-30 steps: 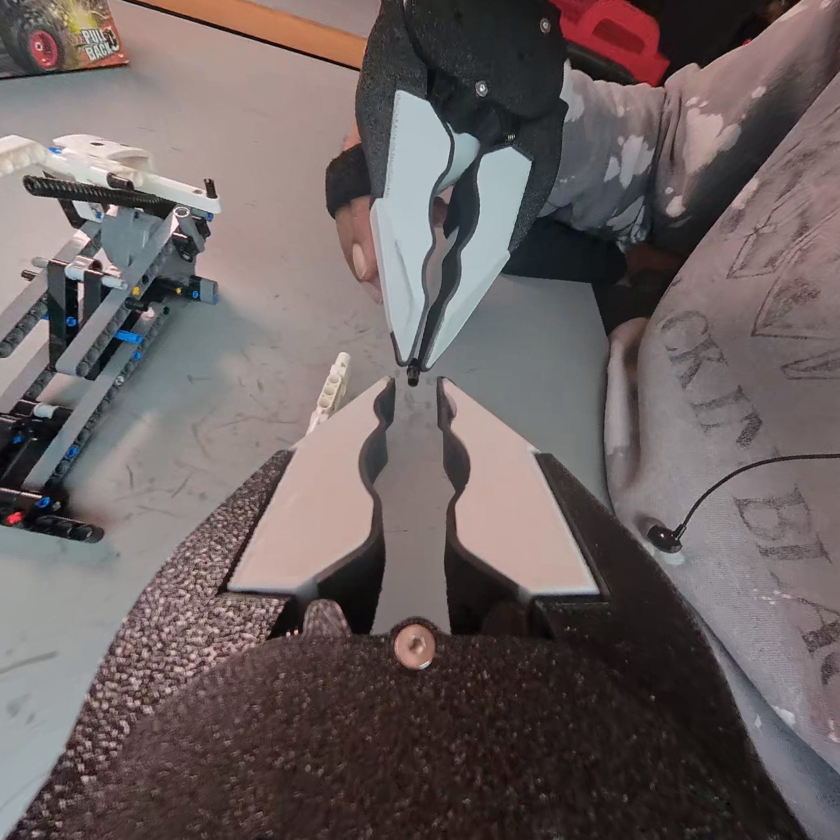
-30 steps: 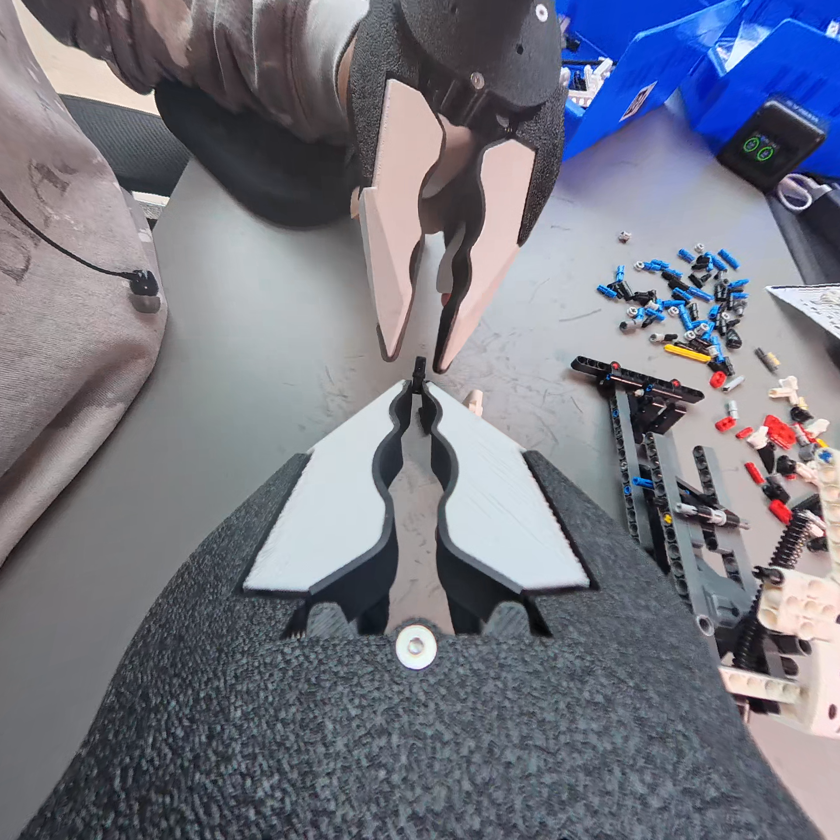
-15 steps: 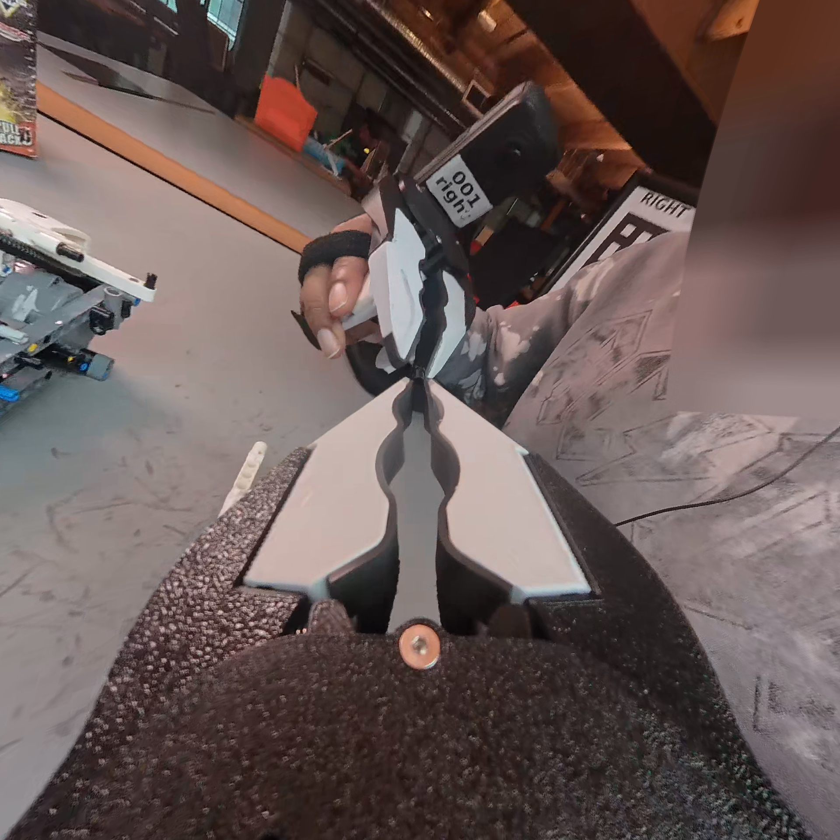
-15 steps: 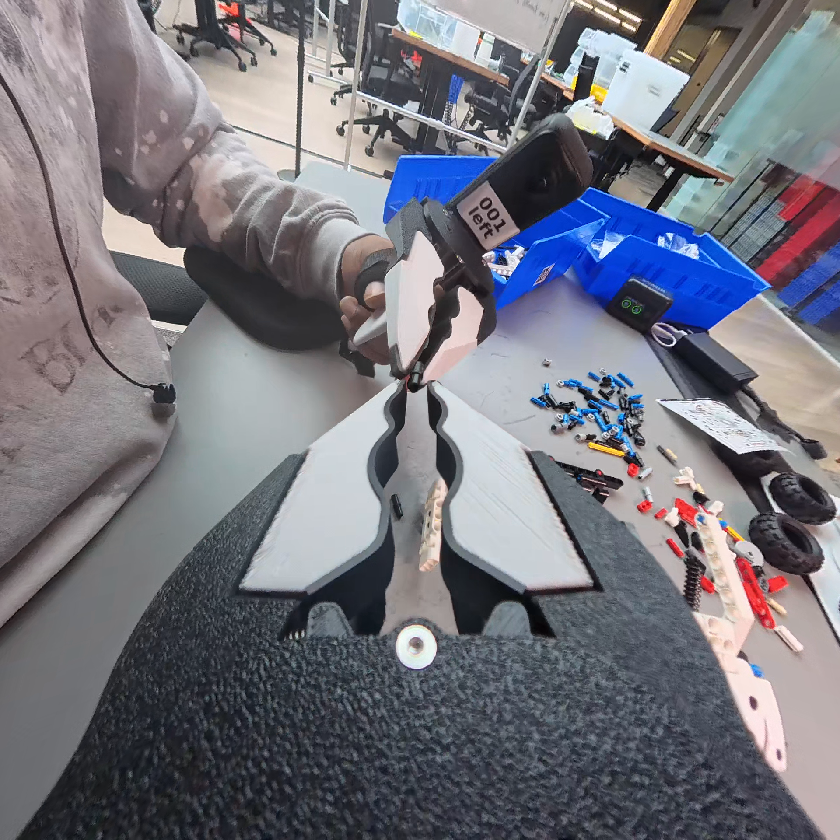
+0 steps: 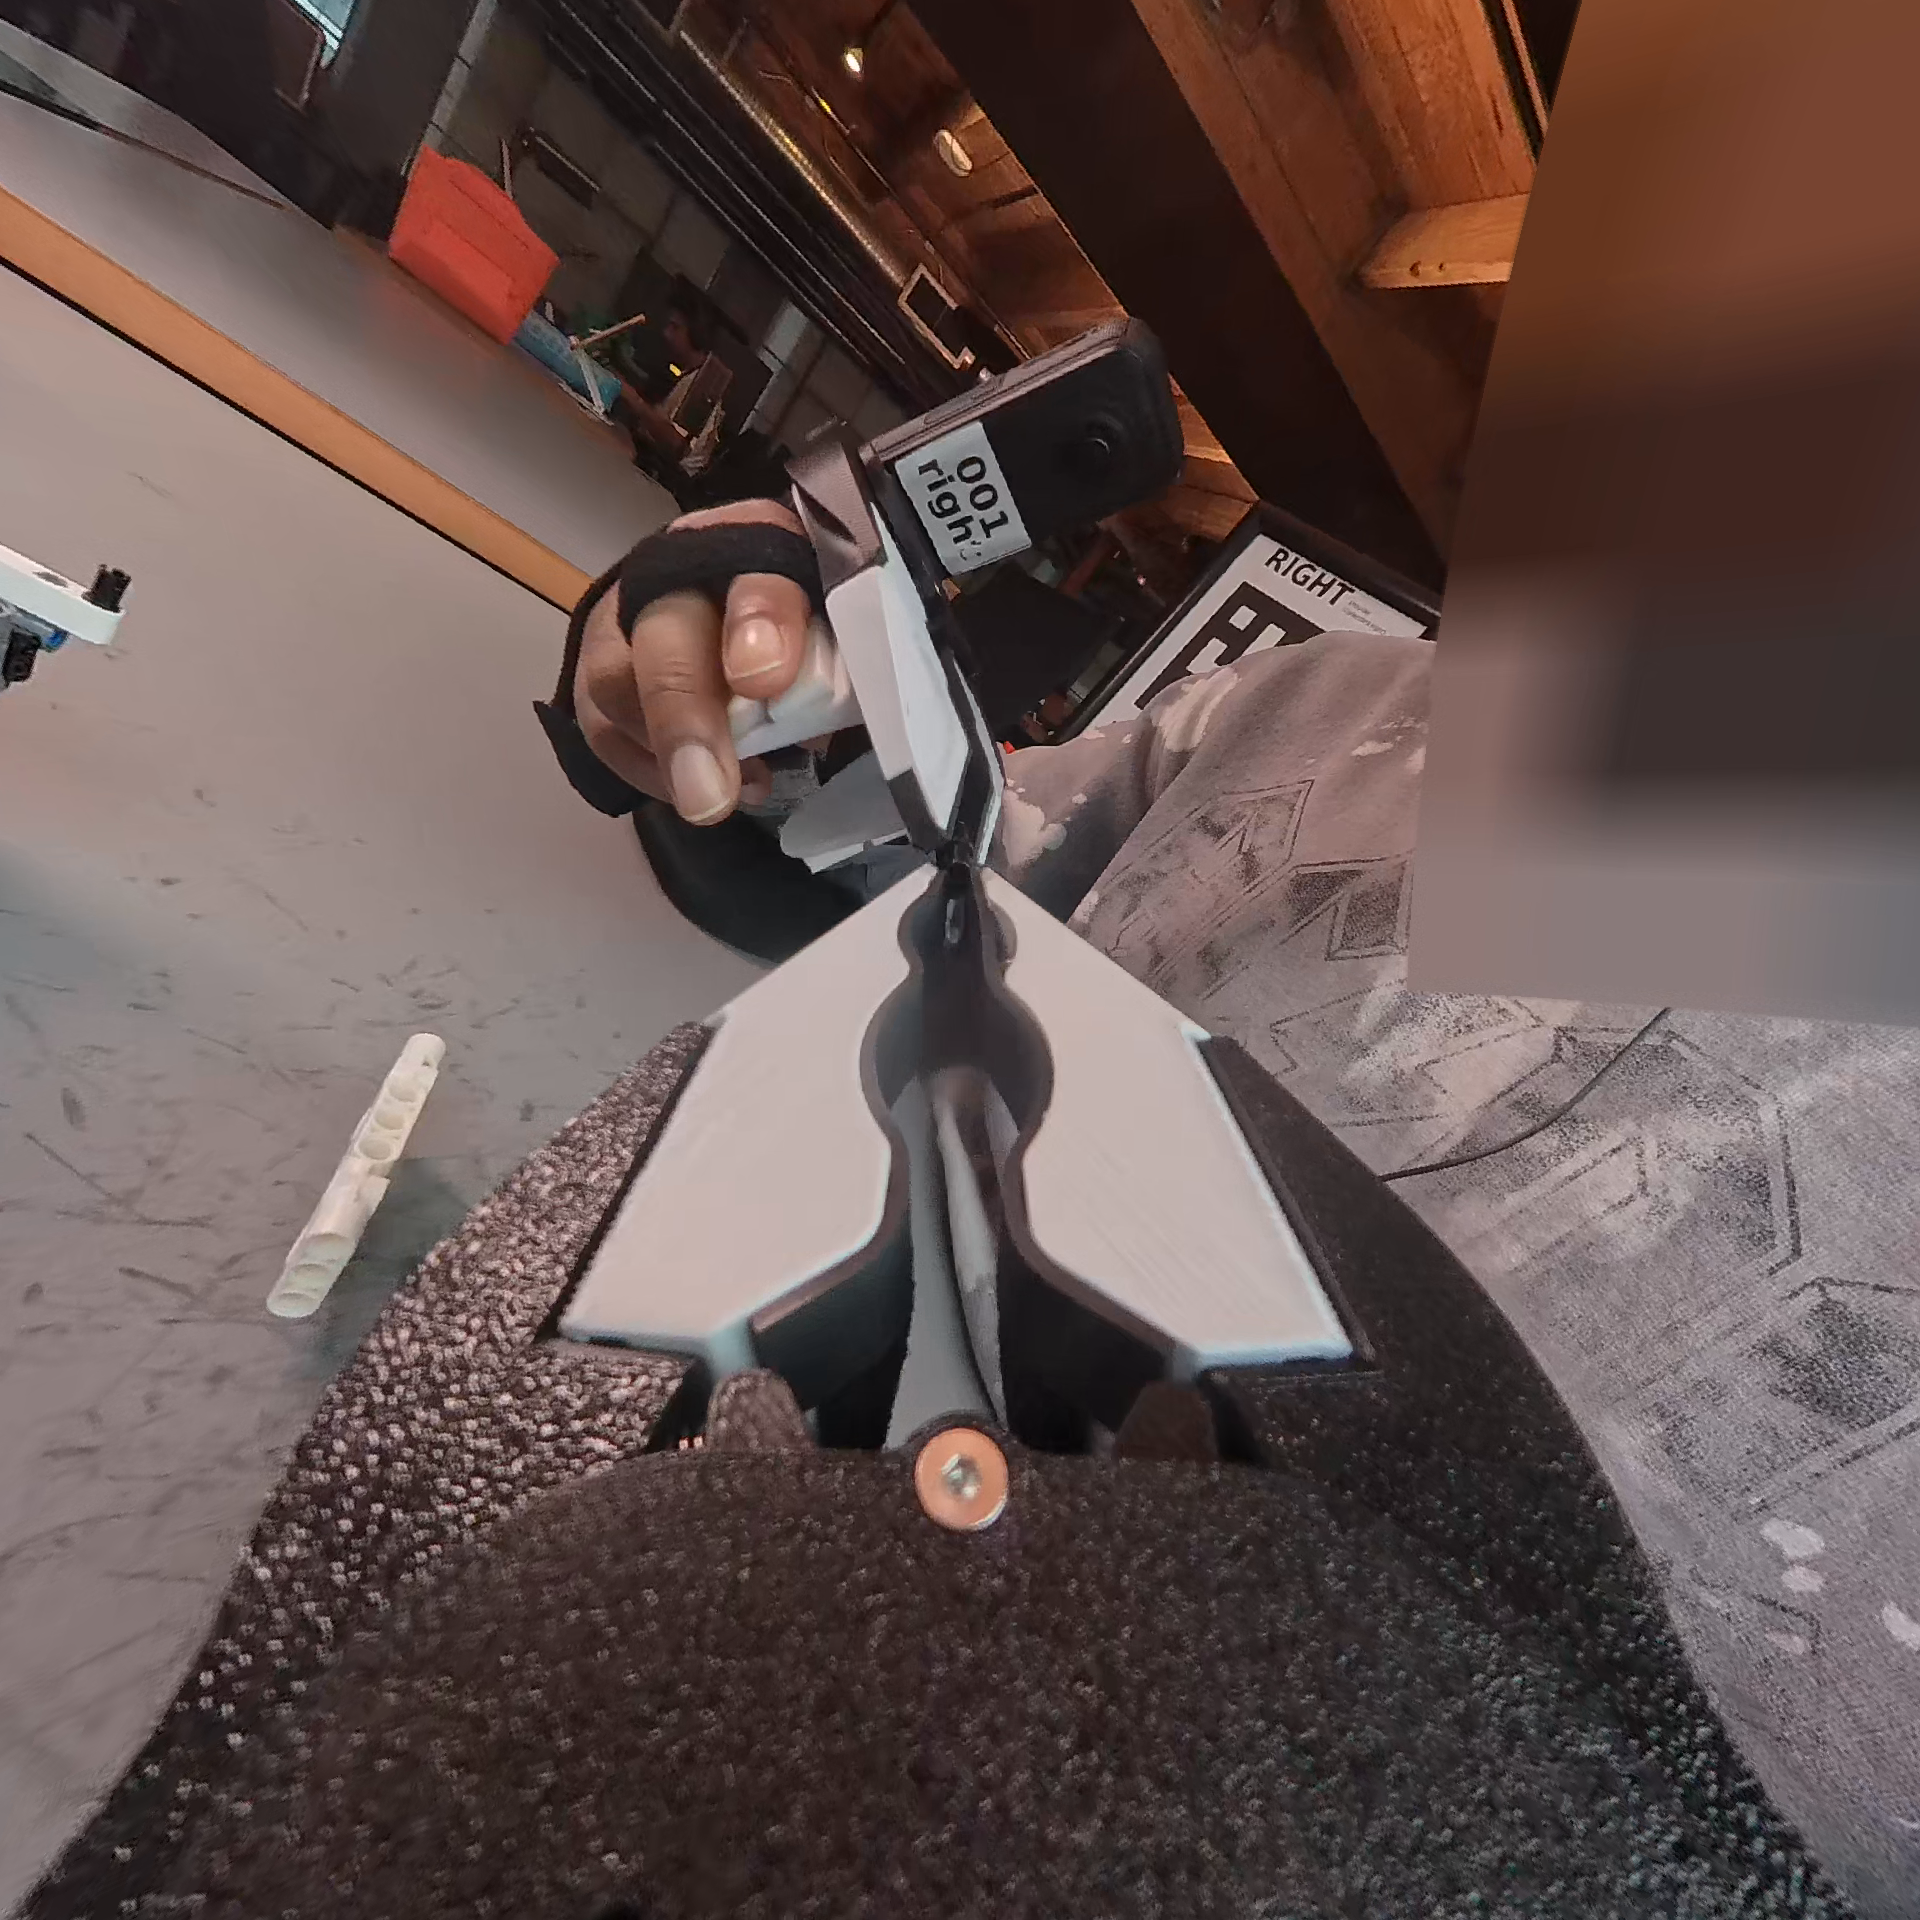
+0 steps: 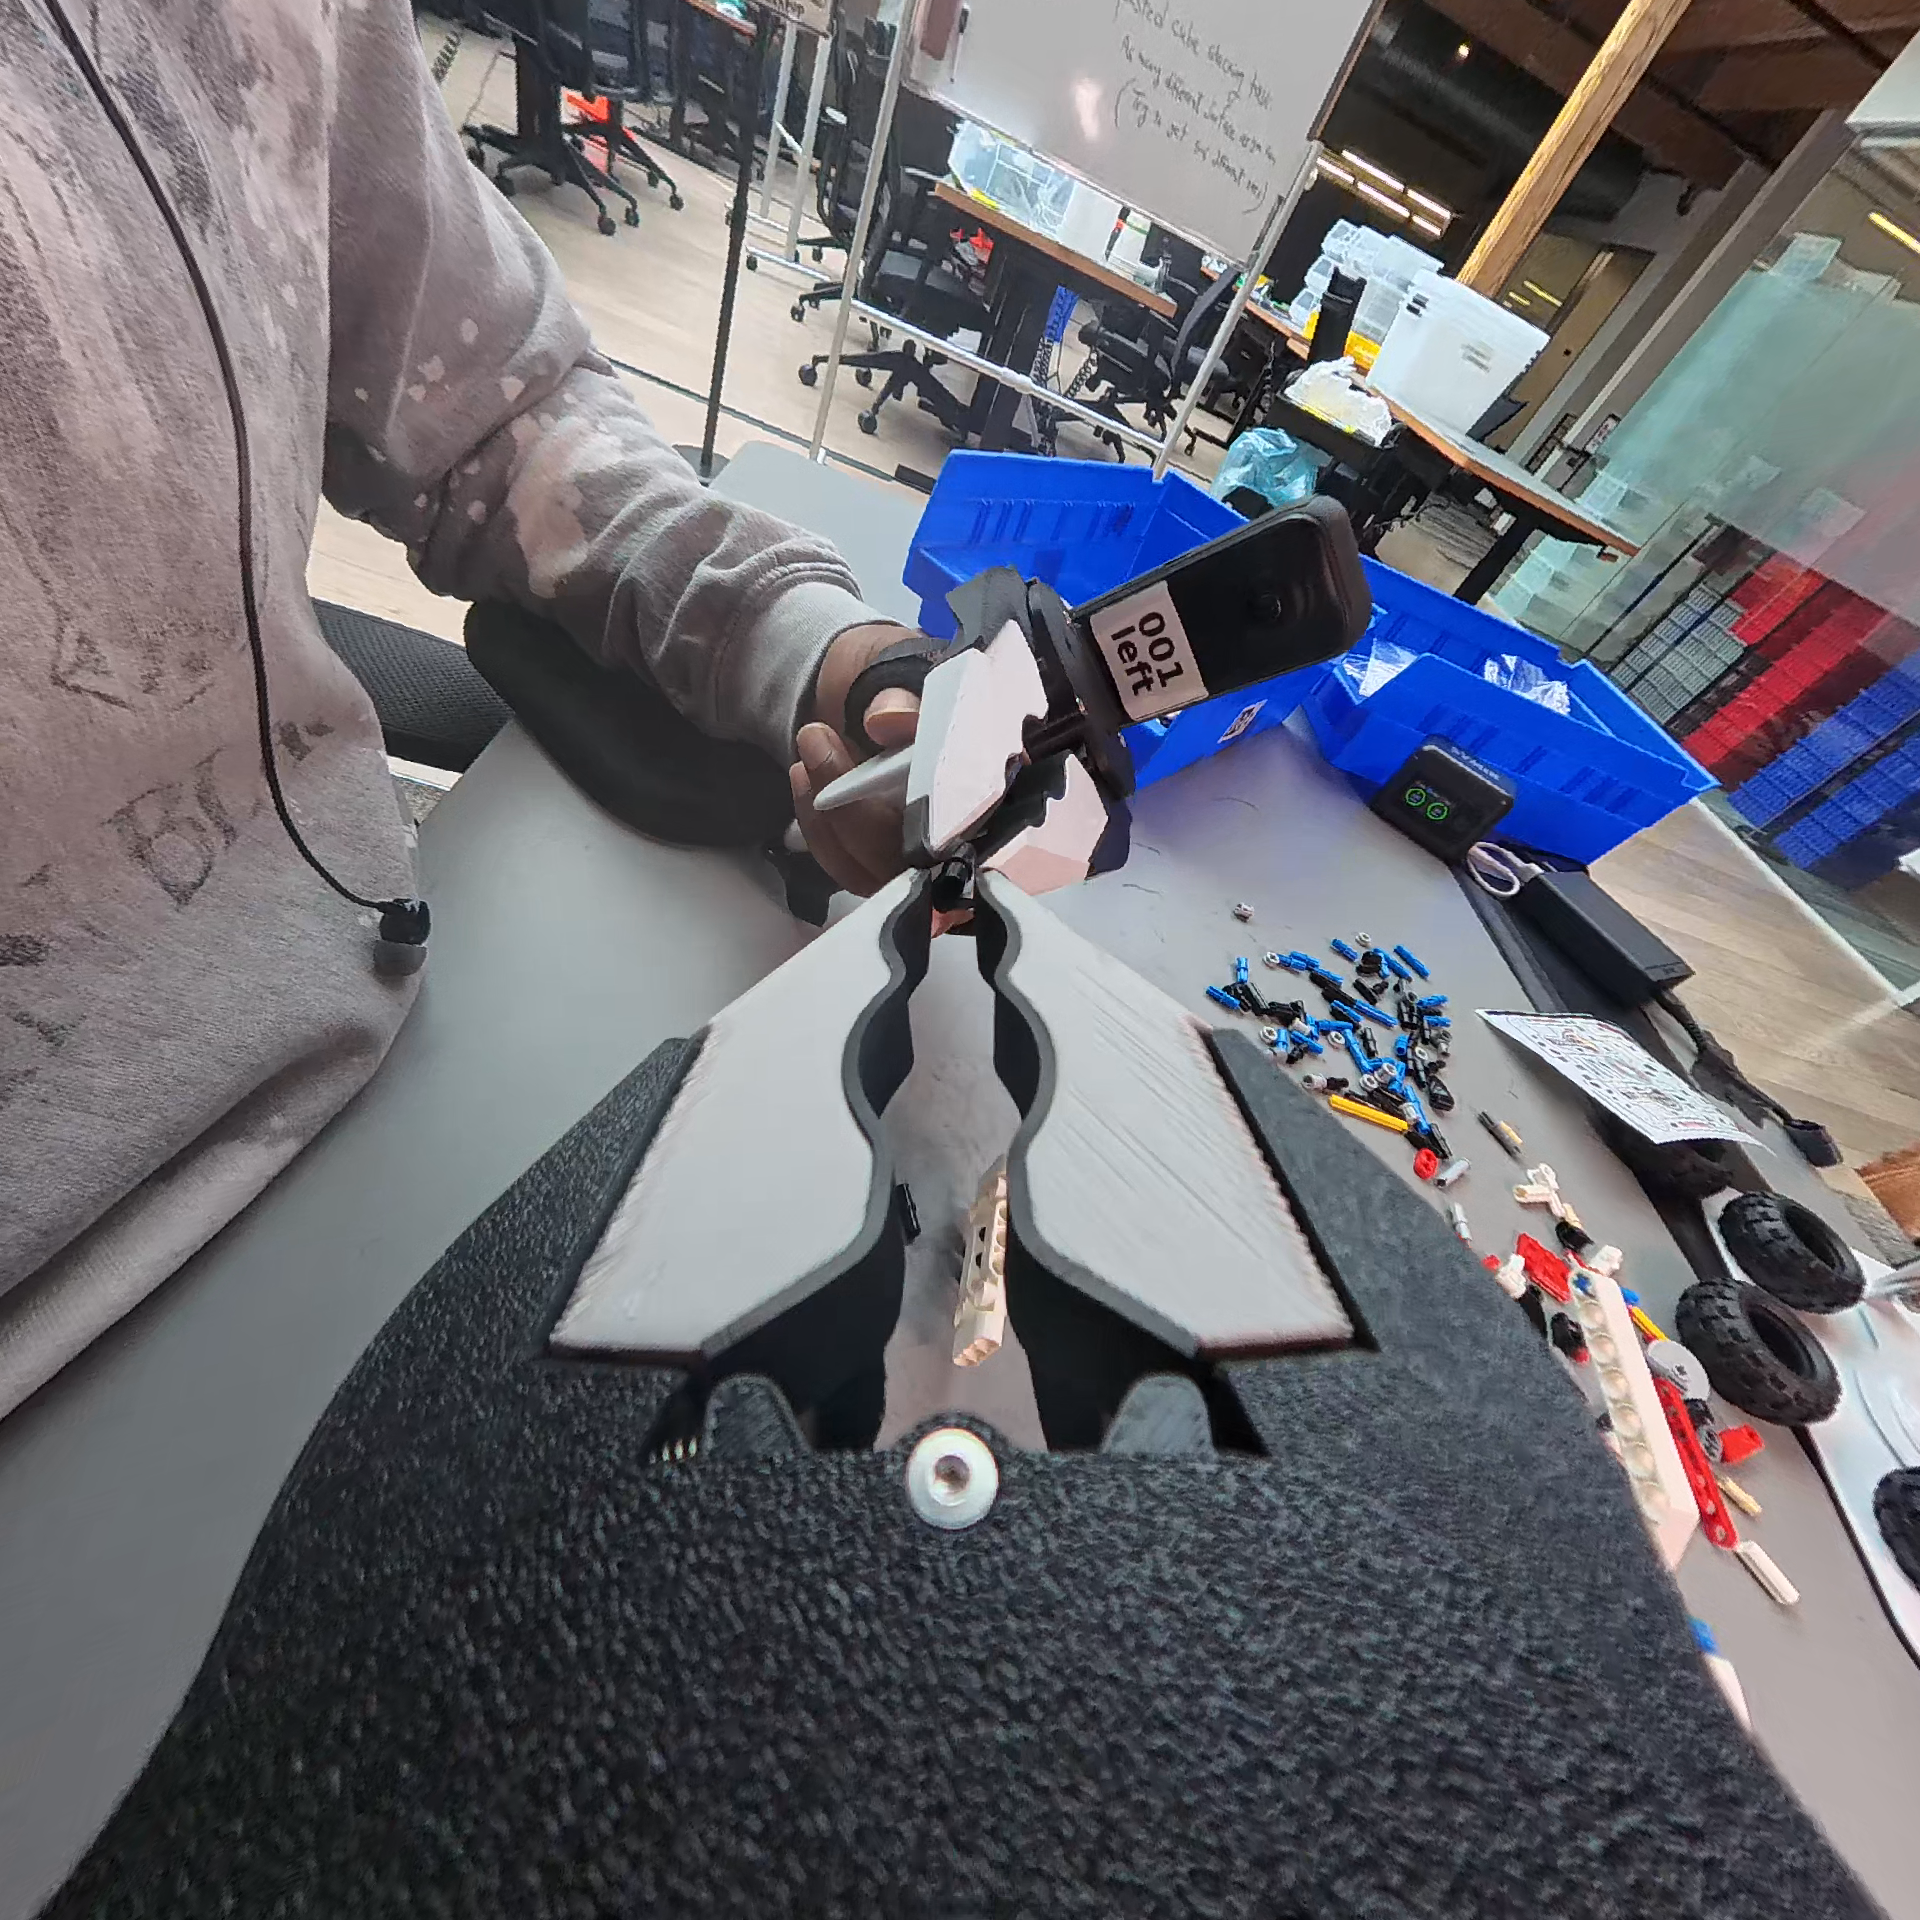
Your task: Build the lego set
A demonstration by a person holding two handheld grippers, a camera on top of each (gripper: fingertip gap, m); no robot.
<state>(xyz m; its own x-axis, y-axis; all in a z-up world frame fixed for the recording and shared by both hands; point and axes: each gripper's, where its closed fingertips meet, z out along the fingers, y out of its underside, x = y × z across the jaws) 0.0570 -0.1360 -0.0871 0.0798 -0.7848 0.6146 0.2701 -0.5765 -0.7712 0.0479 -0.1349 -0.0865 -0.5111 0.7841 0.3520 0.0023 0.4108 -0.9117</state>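
Both grippers meet tip to tip above the counter (image 6: 582, 997), the left gripper (image 5: 951, 914) and right gripper (image 6: 948, 891) each pinching one black pin (image 6: 948, 885), probably to hand it over or re-seat it.

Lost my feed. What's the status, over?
Left gripper and right gripper tip to tip, both shut on small black pin. White beam on table. Nothing blocking.
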